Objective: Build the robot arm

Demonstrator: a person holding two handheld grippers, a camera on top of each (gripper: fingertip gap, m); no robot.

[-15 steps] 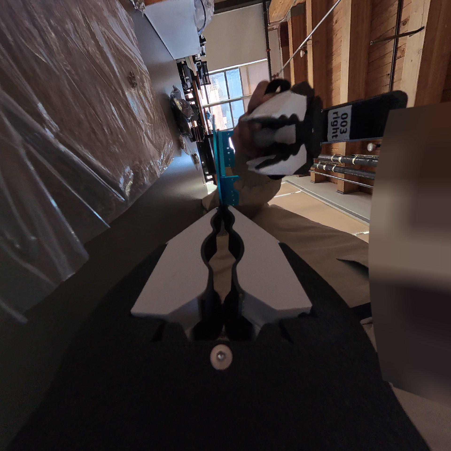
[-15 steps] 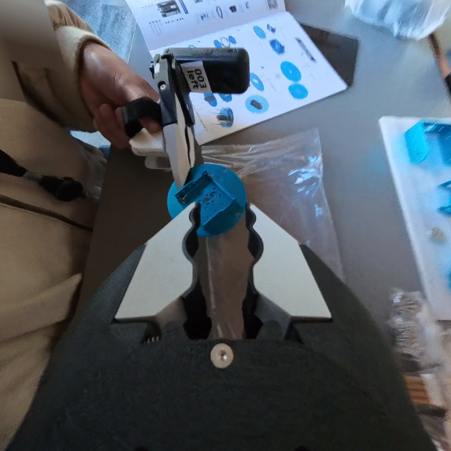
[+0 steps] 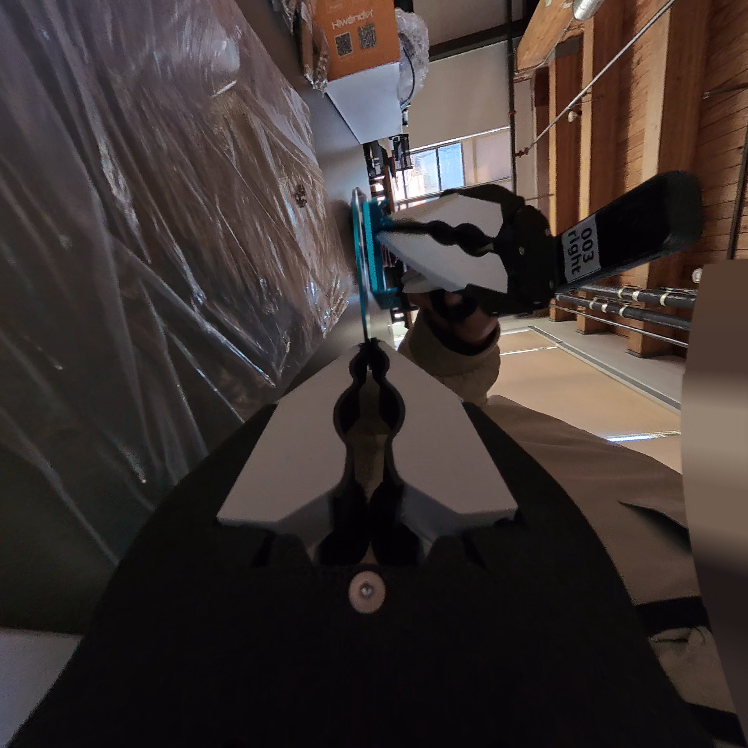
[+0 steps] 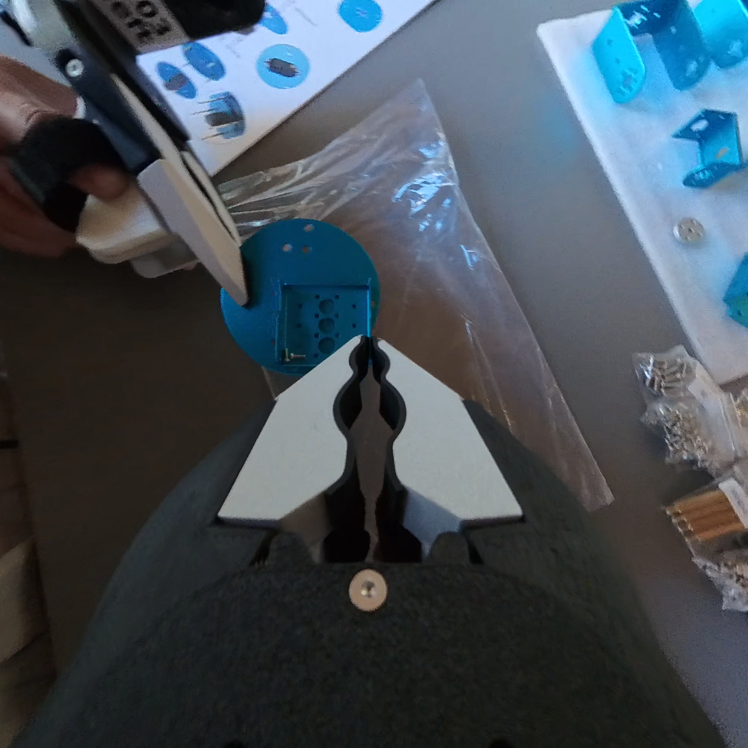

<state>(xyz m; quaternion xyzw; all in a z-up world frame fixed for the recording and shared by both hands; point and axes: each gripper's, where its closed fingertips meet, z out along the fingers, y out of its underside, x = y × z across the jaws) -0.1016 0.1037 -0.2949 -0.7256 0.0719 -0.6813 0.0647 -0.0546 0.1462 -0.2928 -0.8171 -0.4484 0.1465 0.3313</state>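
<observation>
My left gripper (image 3: 369, 344) comes in level with its jaws pinching the thin rim of the blue disc (image 4: 299, 295), held edge-on above the grey surface (image 4: 506, 101). My right gripper (image 4: 369, 340) reaches down from above, its jaws pressed onto one upright wall of the perforated blue metal bracket (image 4: 324, 319) sitting on that disc. A crinkled clear plastic bag (image 4: 425, 226) lies beneath.

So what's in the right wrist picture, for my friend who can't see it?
Two grippers hold one blue round plate above a grey table: the right gripper pinches the wall of the blue bracket on it, the left gripper pinches the plate's edge. A clear plastic bag lies underneath, more blue brackets at right.
</observation>
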